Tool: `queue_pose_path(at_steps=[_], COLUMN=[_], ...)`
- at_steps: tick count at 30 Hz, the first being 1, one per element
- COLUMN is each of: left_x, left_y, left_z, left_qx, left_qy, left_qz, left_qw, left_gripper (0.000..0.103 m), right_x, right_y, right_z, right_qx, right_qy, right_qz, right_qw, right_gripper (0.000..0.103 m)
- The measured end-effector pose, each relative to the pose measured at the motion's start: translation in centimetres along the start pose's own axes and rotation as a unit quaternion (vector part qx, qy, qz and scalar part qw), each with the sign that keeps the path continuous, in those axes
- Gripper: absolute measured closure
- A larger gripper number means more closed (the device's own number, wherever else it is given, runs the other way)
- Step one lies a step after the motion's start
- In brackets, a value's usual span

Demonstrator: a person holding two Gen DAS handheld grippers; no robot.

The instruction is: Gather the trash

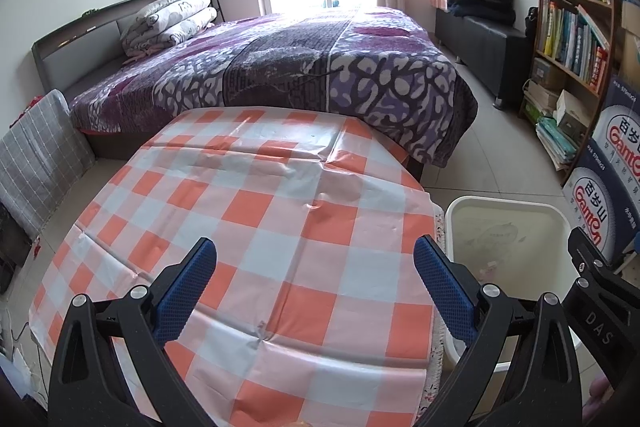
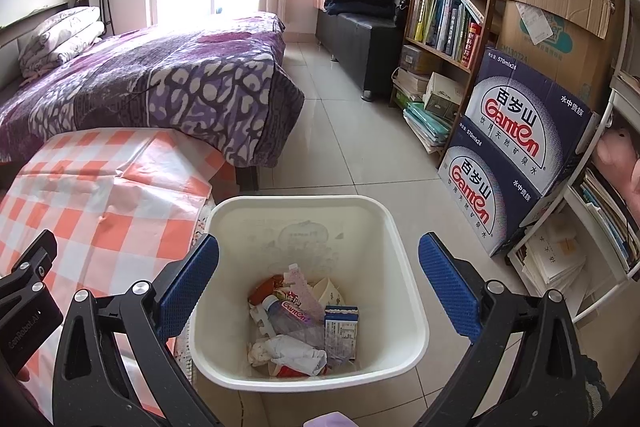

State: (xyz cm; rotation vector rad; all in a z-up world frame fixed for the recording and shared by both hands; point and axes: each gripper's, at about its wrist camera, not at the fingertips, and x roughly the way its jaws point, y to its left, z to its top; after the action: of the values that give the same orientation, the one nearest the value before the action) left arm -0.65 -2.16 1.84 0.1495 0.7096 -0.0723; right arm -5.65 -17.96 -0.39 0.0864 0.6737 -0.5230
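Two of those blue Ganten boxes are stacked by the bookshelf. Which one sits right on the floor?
The lower Ganten box rests on the tiles; the upper Ganten box is stacked on it, with a brown cardboard box above that.

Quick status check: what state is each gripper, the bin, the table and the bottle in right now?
left gripper: open, empty, over the table
right gripper: open, empty, above the bin
trash bin: upright, unlidded, partly filled
checkered tablecloth: creased, nothing on it in view
Ganten bottle: lying in the bin
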Motion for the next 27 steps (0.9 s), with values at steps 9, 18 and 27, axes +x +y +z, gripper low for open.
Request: queue_pose_path(at_steps=[9,18,27], left_x=[0.13,0.18,0.11], left_y=[-0.43,-0.40,-0.43], left_z=[-0.85,-0.68,-0.72], left_qx=[0.001,0.004,0.004], left_qy=[0.001,0.000,0.002], left_qz=[-0.014,-0.016,-0.019], left_qw=[0.9999,0.9999,0.9998], left_gripper=[0.007,0.008,0.008], right_x=[0.44,0.45,0.32], right_y=[-0.36,-0.46,-0.38], right_z=[0.19,0.51,0.41], right_qx=[0.010,0.008,0.008], right_qy=[0.013,0.014,0.013], right_qz=[0.008,0.012,0.012], right_qw=[1.000,1.000,1.000], right_gripper=[0.007,0.007,0.007])
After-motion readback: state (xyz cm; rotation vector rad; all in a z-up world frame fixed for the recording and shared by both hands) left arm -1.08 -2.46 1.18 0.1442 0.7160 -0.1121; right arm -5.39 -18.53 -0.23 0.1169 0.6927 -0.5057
